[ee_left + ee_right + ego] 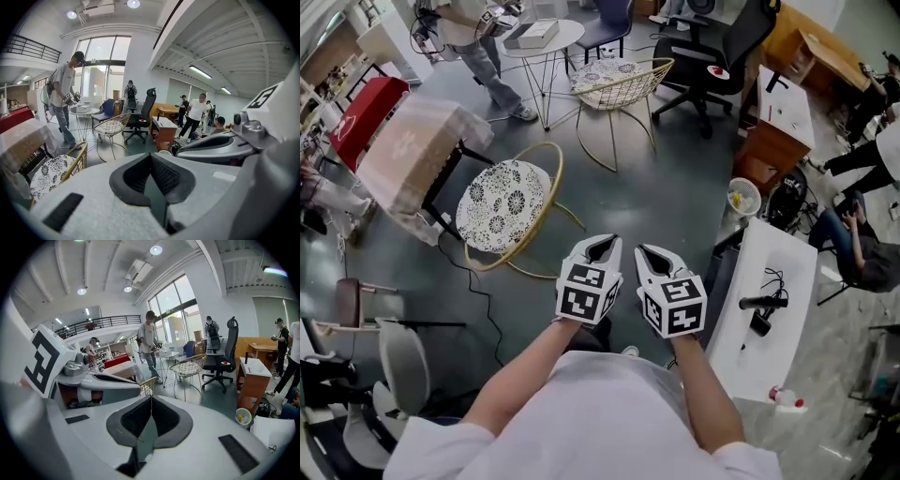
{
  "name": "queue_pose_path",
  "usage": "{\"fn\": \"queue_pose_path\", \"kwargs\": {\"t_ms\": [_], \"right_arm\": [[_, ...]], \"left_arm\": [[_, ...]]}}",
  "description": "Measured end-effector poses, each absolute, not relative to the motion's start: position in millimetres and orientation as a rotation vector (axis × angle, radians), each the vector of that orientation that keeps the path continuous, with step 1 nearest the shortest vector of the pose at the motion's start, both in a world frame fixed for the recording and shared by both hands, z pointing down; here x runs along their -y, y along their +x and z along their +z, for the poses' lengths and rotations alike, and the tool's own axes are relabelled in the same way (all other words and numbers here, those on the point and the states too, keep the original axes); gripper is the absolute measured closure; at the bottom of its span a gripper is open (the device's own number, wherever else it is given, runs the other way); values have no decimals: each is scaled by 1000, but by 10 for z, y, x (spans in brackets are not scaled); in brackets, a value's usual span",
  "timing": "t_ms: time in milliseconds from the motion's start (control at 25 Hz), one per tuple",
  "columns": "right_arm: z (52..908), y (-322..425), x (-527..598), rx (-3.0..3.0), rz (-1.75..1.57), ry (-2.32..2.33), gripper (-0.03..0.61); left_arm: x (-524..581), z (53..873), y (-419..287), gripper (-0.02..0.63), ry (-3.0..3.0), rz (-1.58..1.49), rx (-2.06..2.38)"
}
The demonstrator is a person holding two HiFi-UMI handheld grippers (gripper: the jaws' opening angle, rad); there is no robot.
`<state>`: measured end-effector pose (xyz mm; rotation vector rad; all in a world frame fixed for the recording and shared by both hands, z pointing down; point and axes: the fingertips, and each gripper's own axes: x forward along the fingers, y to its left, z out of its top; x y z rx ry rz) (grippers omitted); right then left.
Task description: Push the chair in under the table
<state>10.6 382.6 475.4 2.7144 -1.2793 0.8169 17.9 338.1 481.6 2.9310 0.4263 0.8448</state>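
My left gripper (pixel 598 251) and right gripper (pixel 654 255) sit side by side at lower centre of the head view. Both jaws are clenched shut with nothing between them, which suits a push. The chair (pixel 502 204), a gold wire frame with a patterned cushion, stands left of centre and apart from me. Its seat is just beside the cloth-covered table (pixel 412 150) at upper left, not yet tucked under.

I judge the approach is the step in hand. I should bring both closed tips onto the gold back hoop, one on each side of its middle, and press evenly toward the upper left so the chair does not swing. A black cable (pixel 481 291) on the floor by the legs could snag, so I should push slowly.
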Motion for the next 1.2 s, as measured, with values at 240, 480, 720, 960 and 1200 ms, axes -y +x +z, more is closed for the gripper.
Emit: {"fn": "queue_pose_path", "kwargs": {"t_ms": [240,480,720,960,1200], "right_arm": [[4776,580,-3310,1304,840,2677,575],[4819,846,-2751,1353,840,2592,575],[4934,978,-2268,1417,854,2494,575],[5026,952,-1789,1539,831,2353,575],[5155,974,-1487,1693,794,2188,574]], "left_arm": [[-2884,4856,613,609,2908,873,-403],[-2357,4910,850,609,2879,872,-351],[-1884,4983,926,609,2857,856,-275],[-1441,5077,878,609,2836,869,-152],[-1120,5196,832,609,2828,895,16]]}}
